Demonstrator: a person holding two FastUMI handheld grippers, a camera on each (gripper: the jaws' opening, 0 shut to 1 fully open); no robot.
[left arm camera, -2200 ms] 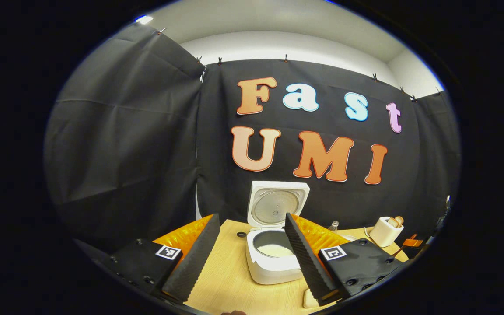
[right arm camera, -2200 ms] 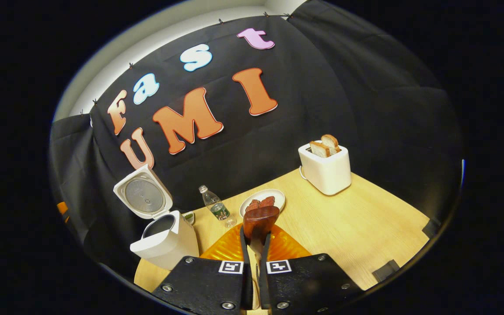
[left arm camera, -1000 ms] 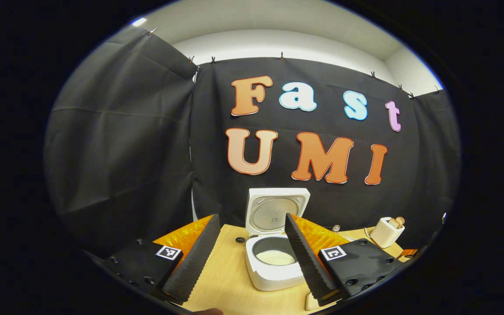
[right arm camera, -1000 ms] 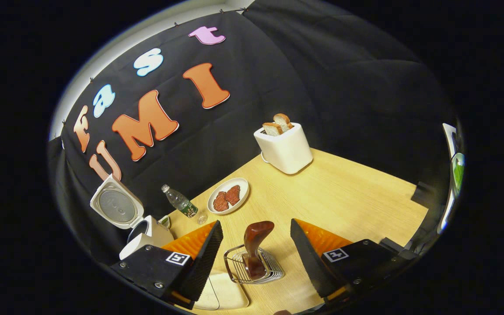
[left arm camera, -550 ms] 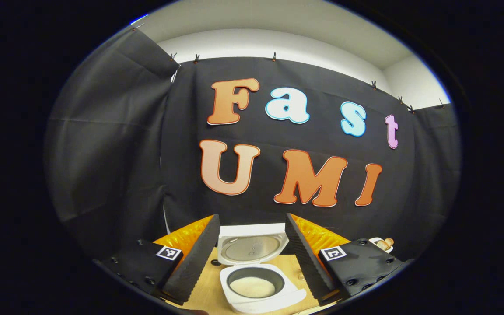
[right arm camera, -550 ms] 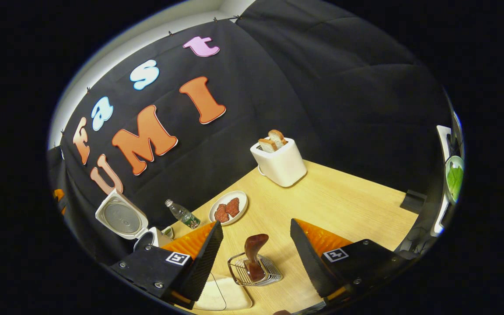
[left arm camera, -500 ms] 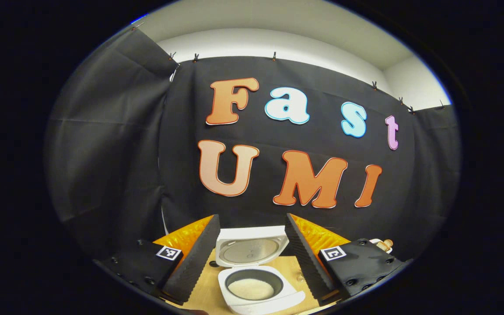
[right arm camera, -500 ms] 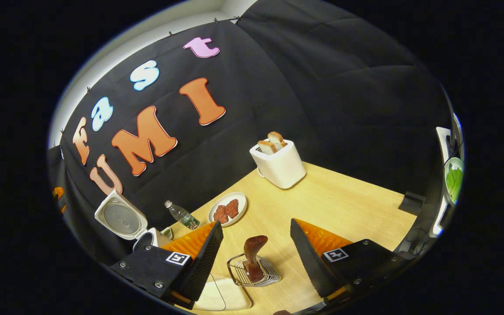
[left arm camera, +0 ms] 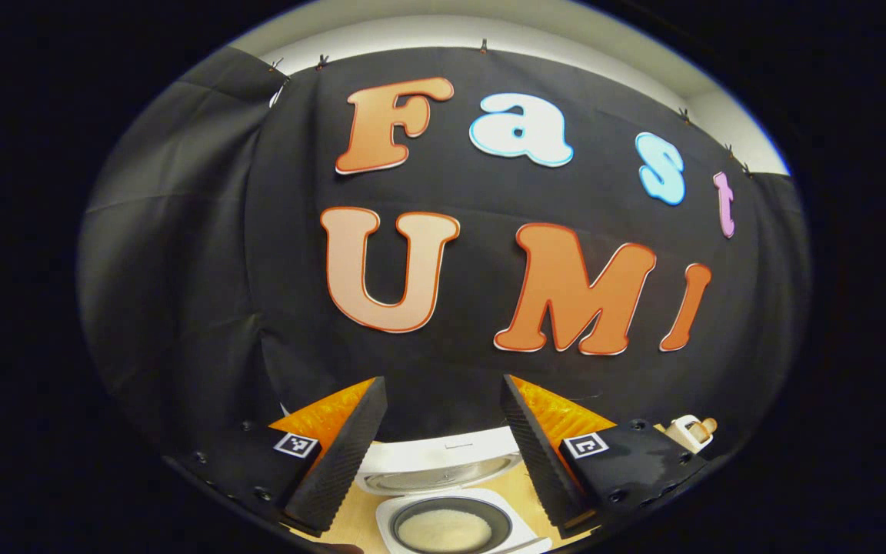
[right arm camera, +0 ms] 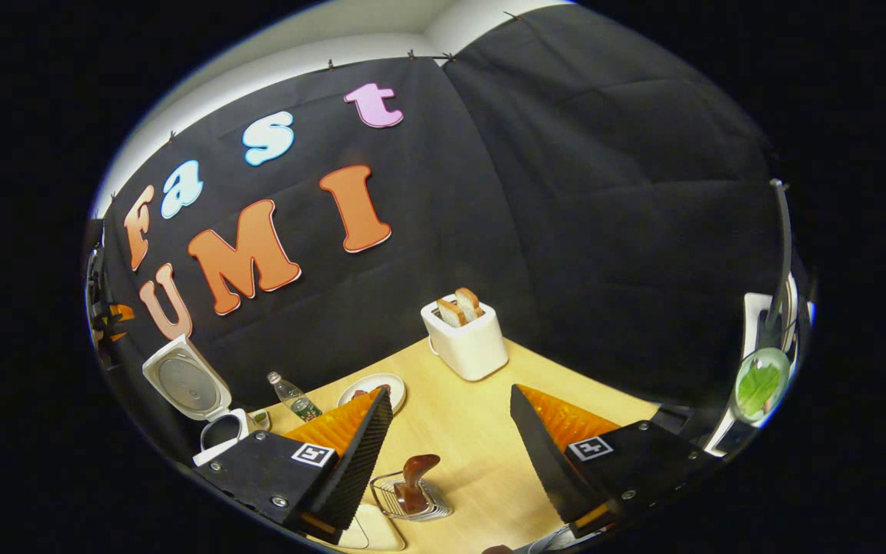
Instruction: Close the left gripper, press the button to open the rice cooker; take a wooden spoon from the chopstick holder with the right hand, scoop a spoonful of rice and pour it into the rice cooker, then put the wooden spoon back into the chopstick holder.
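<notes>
The wooden spoon (right arm camera: 414,481) stood upright in the holder (right arm camera: 410,498) between and below the right gripper (right arm camera: 447,454)'s spread fingers — the left gripper (left arm camera: 441,450), likewise spread, hung above the rice cooker (left arm camera: 454,523).

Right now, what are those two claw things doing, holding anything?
Left gripper: jaws open, holding nothing.
Right gripper: jaws open, holding nothing.

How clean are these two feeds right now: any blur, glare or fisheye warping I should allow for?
Left gripper view: sharp, no motion blur; the rice cooker is cut off at the bottom edge, between the left tongs. Right gripper view: sharp too, but the fisheye bends the table edge; soft shadows, no strong glare; wooden spoon is clear.
</notes>
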